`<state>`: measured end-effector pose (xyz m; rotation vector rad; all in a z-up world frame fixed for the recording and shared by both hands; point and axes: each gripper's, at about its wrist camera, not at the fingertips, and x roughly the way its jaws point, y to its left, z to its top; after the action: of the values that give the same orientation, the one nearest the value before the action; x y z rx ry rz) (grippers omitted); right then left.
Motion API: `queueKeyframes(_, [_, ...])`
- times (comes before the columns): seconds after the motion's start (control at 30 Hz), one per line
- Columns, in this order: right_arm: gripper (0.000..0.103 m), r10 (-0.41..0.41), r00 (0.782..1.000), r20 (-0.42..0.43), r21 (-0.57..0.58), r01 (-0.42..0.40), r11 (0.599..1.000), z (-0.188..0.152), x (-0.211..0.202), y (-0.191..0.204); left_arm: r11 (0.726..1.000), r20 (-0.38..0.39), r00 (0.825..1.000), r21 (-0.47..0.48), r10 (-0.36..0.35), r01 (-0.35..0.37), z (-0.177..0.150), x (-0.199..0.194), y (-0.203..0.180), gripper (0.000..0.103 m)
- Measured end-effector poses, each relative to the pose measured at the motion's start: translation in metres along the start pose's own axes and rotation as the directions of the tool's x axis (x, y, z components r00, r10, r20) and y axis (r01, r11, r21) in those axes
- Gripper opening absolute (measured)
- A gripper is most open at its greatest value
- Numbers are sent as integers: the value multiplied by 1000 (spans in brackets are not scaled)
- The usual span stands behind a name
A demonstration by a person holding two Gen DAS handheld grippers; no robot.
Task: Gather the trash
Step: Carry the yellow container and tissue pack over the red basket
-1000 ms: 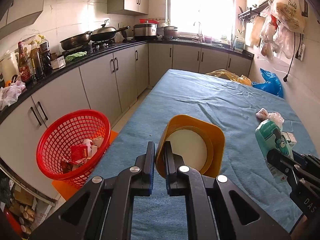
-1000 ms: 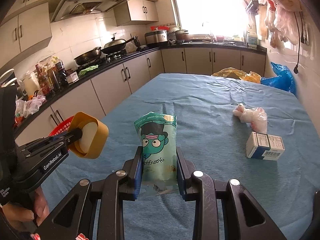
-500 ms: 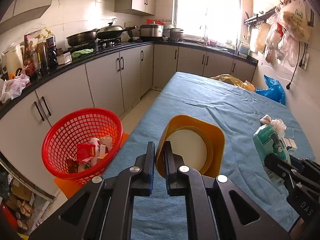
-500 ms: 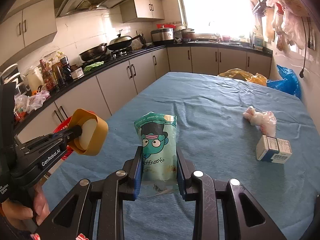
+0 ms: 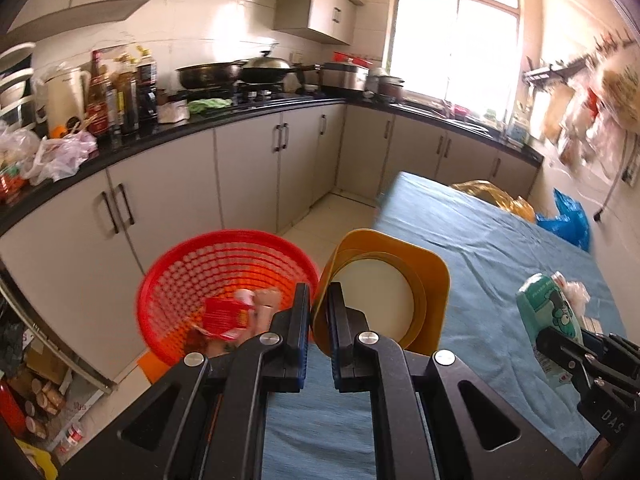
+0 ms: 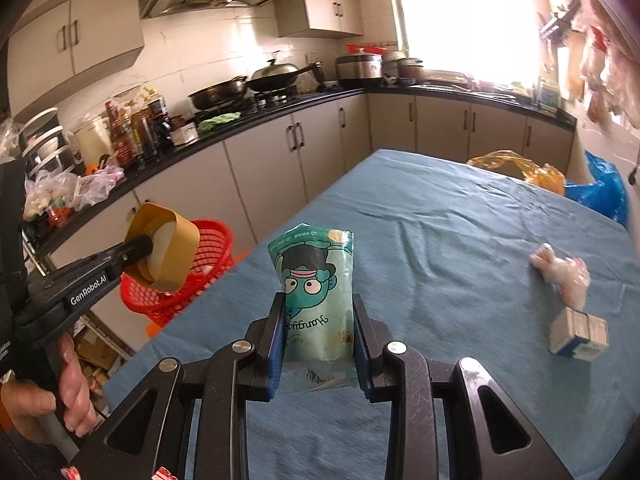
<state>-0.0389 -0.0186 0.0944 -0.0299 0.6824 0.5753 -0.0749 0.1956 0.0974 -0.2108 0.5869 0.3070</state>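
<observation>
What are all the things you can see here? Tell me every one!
yellow cup: one, yellow with a white inside, held at its rim by the left gripper
green pouch: one, green with a cartoon face, held upright in the right gripper
red basket: one, red, on the floor side of the table, trash inside
small box: one, white and blue, on the table
crumpled plastic wrap: one, pinkish white, on the table beyond the box
table: one, blue cloth cover
yellow bag: one, far end of the table
blue bag: one, far right
woks: two, dark, on the stove
left gripper: black, shut
right gripper: black, shut
hand: one, gripping the left handle
</observation>
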Motion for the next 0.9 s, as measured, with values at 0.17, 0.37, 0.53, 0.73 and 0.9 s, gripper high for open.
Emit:
queueKeyframes(0.17, [32,49,998,-31,-24,-50,998,16,18,26,997,0,998,-54,58,-58,7,4,41,8])
queueKeyframes(0.37, [34,111,991,-68,-39,-114,993,35,45,58,988,-25,994,-108,108,-110,10,19,81,8])
queueKeyframes(0.53, [34,152,983,-103,-53,-158,986,49,73,84,984,-52,990,-119,129,-134,9,36,99,8])
queueKeyframes(0.73, [35,193,973,-126,-53,-200,978,65,105,111,981,-67,987,-123,143,-151,9,47,110,8])
queueKeyframes(0.9, [49,211,968,-133,-41,-218,975,76,128,125,979,-83,986,-128,147,-157,9,57,118,9])
